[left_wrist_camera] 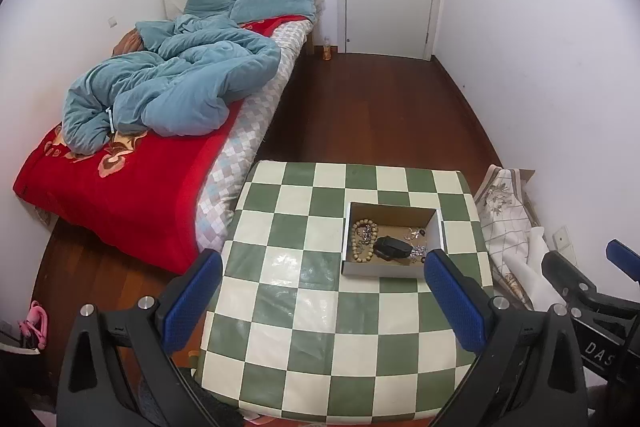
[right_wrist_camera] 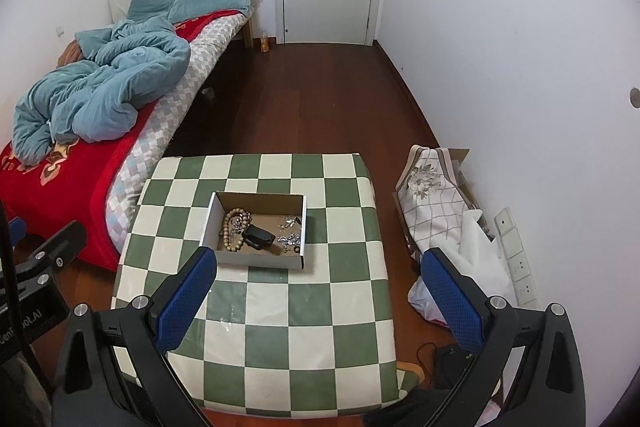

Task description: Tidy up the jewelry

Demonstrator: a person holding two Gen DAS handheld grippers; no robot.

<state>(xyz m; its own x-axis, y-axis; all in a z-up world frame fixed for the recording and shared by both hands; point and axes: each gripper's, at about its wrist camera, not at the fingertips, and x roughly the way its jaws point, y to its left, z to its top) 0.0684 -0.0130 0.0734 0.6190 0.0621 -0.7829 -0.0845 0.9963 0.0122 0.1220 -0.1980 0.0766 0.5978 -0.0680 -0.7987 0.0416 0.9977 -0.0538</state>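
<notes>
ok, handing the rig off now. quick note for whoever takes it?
Left gripper: open, empty, held above the table's near side.
Right gripper: open, empty, also short of the box.
Box sits on the checkered table. Inside it: bead bracelet at left, black case in the middle, small silver pieces at right.
Done: all the jewelry in view is in the box; nothing lies loose on the table.
Left: possibly sorting inside the box; I can't tell from here.

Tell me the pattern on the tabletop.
Green and cream checks on the tabletop, clearest in the right wrist view.
</notes>
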